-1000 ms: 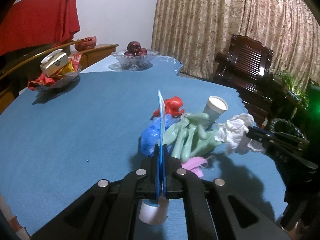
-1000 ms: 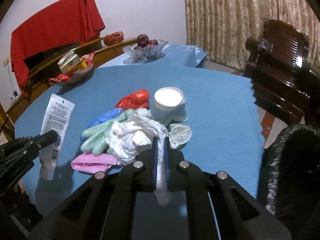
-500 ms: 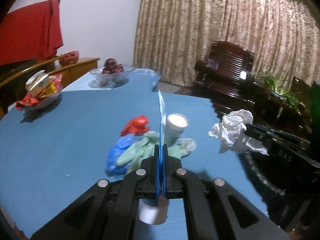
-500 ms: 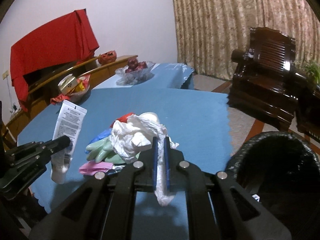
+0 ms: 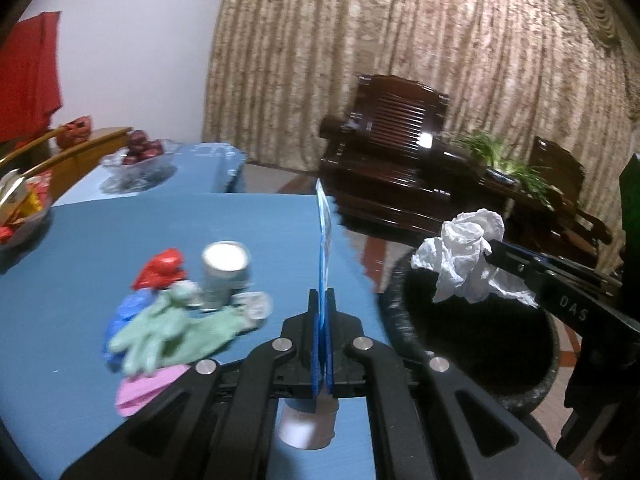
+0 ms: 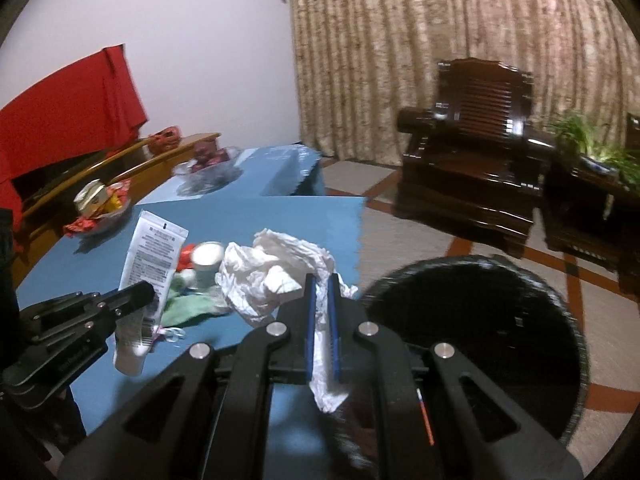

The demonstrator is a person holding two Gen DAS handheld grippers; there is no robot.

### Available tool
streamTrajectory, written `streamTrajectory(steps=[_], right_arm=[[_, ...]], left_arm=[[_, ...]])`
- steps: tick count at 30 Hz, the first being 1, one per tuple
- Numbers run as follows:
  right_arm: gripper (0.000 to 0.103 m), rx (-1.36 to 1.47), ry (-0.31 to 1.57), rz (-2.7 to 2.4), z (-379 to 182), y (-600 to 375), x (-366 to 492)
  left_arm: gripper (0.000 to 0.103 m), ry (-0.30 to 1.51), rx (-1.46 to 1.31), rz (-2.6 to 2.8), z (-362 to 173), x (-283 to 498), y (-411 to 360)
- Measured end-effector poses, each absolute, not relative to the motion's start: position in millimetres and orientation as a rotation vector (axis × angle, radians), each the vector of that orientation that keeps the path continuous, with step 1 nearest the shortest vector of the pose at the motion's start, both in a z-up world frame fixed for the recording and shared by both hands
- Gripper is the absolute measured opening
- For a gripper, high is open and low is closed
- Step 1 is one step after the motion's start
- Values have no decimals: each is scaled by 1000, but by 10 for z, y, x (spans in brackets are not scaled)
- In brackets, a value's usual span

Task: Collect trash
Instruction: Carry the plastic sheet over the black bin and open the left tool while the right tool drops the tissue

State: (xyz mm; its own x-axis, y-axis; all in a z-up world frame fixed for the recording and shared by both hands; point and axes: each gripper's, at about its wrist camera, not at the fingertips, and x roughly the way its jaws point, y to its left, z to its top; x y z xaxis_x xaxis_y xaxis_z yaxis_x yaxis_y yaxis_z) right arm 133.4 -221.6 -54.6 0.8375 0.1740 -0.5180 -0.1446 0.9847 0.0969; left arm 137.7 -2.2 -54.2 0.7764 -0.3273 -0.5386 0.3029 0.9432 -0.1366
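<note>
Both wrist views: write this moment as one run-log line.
left gripper: shut on tube | right gripper: shut on tissue | bin: beside table

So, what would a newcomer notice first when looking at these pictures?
Probably the crumpled white tissue, clamped in the right gripper at the rim of the black bin beside the table. Next, the white tube pinched in the left gripper, and the colourful pile of gloves and a paper cup on the blue tablecloth.

Dim indoor light, motion blur, fisheye bending, dark vignetted corners
</note>
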Motion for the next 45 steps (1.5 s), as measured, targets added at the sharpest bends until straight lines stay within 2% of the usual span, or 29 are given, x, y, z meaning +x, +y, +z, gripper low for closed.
streamTrajectory(steps=[15,28,33,34,35,36,37,40,41,44,45], right_arm=[[5,101,587,-81,-817,-3404,1075],[6,124,653,-166,-1191,-3806,1144],[11,121,693,-191,-1367,-3862,1187],[13,118,701,-194,-1400,-3873,1185],[22,115,708,-198,-1425,-3873,1185],[33,113,714,-205,-1448,-3877,1183],[37,114,718,-207,-1460,-3882,1187],[59,109,715,-220,-1473,-3876,1148],[69,108,708,-227,-1466,-3874,1130],[92,103,678,-234,-1414,-3842,1076],[93,103,669,-229,-1385,-3822,1060]], left_arm=[[2,612,2,-567,-676,1543,-1252],[2,666,38,-657,-917,1784,-1936],[3,715,37,-683,-1053,1884,-1999],[6,716,34,-685,-1061,1890,-1992],[11,720,32,-690,-1068,1894,-1982],[25,721,30,-690,-1073,1885,-1964],[32,719,28,-687,-1072,1883,-1945],[32,721,20,-676,-1067,1887,-1871],[33,719,17,-670,-1056,1886,-1834],[46,692,20,-638,-997,1854,-1712],[52,680,20,-628,-976,1837,-1672]])
